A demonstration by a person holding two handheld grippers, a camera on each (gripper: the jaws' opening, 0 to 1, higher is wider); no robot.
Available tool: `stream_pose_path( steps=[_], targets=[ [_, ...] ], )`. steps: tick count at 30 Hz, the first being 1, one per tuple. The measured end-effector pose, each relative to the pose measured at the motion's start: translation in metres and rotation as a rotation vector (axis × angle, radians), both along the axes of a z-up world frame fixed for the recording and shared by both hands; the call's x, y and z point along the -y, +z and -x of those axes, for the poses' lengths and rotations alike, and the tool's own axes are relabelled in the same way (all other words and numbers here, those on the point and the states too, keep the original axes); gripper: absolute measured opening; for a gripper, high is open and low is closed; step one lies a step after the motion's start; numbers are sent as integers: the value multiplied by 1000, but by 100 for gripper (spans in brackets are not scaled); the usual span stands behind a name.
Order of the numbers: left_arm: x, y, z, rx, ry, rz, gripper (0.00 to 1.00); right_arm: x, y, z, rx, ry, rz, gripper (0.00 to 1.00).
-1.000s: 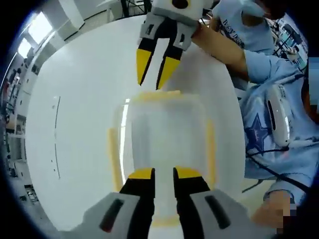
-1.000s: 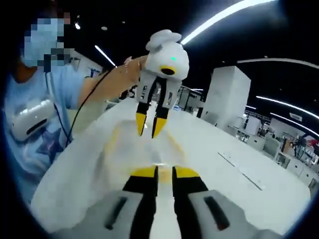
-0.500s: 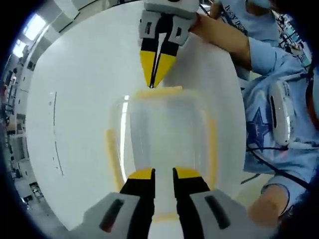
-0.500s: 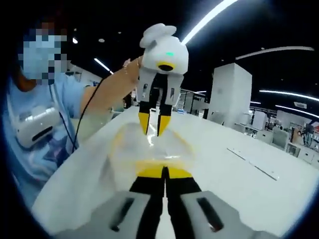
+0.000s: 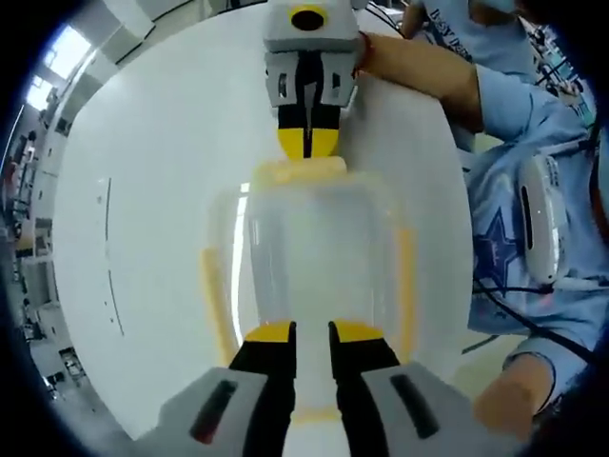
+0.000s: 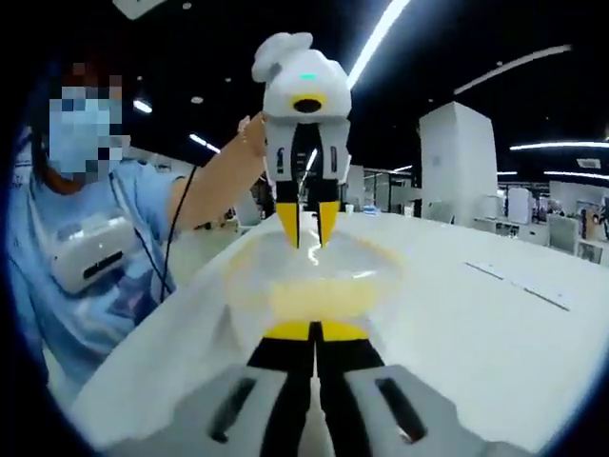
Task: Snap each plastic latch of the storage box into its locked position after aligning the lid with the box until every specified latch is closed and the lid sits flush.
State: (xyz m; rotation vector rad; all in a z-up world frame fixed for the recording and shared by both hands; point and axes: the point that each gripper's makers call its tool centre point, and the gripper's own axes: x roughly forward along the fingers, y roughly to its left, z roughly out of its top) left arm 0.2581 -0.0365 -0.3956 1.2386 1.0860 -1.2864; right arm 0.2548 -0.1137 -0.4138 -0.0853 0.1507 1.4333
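Observation:
A clear storage box [image 5: 314, 257] with its lid on stands on the white table [image 5: 143, 190]. Yellow latches run along its left side [image 5: 214, 305], right side [image 5: 406, 286] and far end [image 5: 300, 171]. My left gripper [image 5: 312, 328] hovers open over the lid's near end. My right gripper [image 5: 307, 155] comes in from the top, shut, its tips against the far-end latch. In the right gripper view, my shut right gripper [image 6: 315, 327] meets that yellow latch [image 6: 314, 295], and the open left gripper [image 6: 307, 238] hangs over the box's [image 6: 381, 271] other end.
A person in a light blue shirt [image 5: 533, 143] stands at the table's right edge, with a hand [image 5: 514, 409] low at the right. A thin seam [image 5: 105, 267] marks the tabletop on the left. White cabinets [image 6: 457, 162] stand beyond the table.
My right gripper has gone from open to shut and has come down onto the end latch. The left gripper has kept its place over the lid.

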Motion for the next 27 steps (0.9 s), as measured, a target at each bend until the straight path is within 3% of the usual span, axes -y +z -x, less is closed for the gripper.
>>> stream_pose_path(
  steps=[2,3,8,14,27],
  targets=[
    [1,0,0,5,-2,-9,13,9,-16,-9,66,-53,127,0],
    [0,0,-1,5,-2,-12,13,12,-20,-9,47,-64,142,0],
    [1,1,-2,4,0,-15,13,20,-12,-21,55,-121,120,0],
    [1,1,-3,5,1,-7,13,19,6,-16,81,-86,48,0],
    [3,4,-5,-4,27,28,13,12,7,-12,47,-63,23,0]
  ],
)
